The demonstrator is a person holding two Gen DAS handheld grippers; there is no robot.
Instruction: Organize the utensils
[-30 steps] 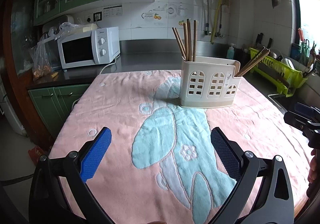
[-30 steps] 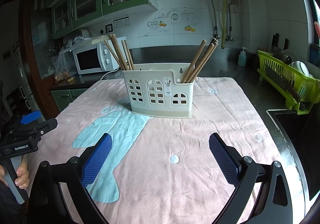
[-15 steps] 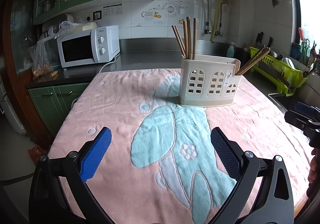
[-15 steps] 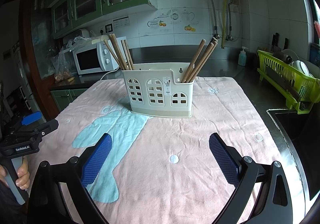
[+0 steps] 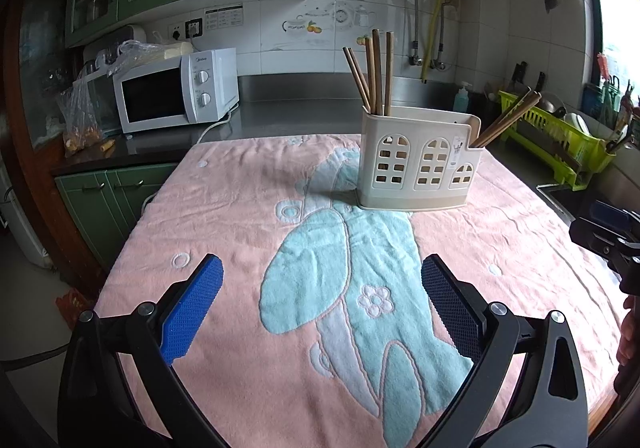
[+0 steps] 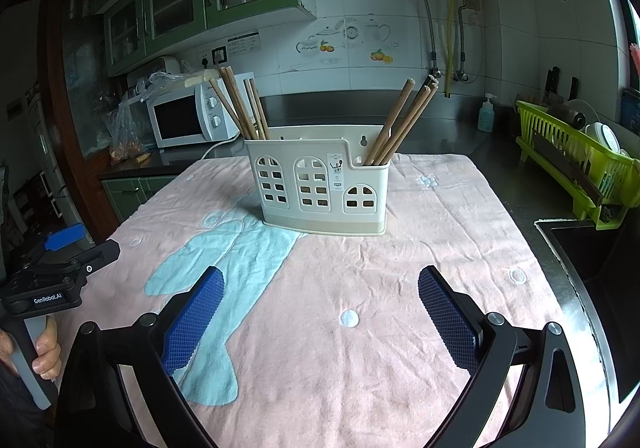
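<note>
Wooden chopsticks (image 6: 404,123) fill caddy (image 6: 322,183) (tools gaping).

Home kitchen: microwave (image 5: 176,91), dish rack (image 6: 576,163).

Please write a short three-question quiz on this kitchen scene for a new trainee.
1. True or false: the middle compartment of the utensil holder has chopsticks in it.
2. What does the utensil holder stand on: A) the bare steel counter, B) the pink towel, C) the green dish rack?
3. Fill in: the left gripper and the right gripper are both ____ and hold nothing.

Key:
1. False: chopsticks stand in the two end compartments only.
2. B.
3. open.
</note>
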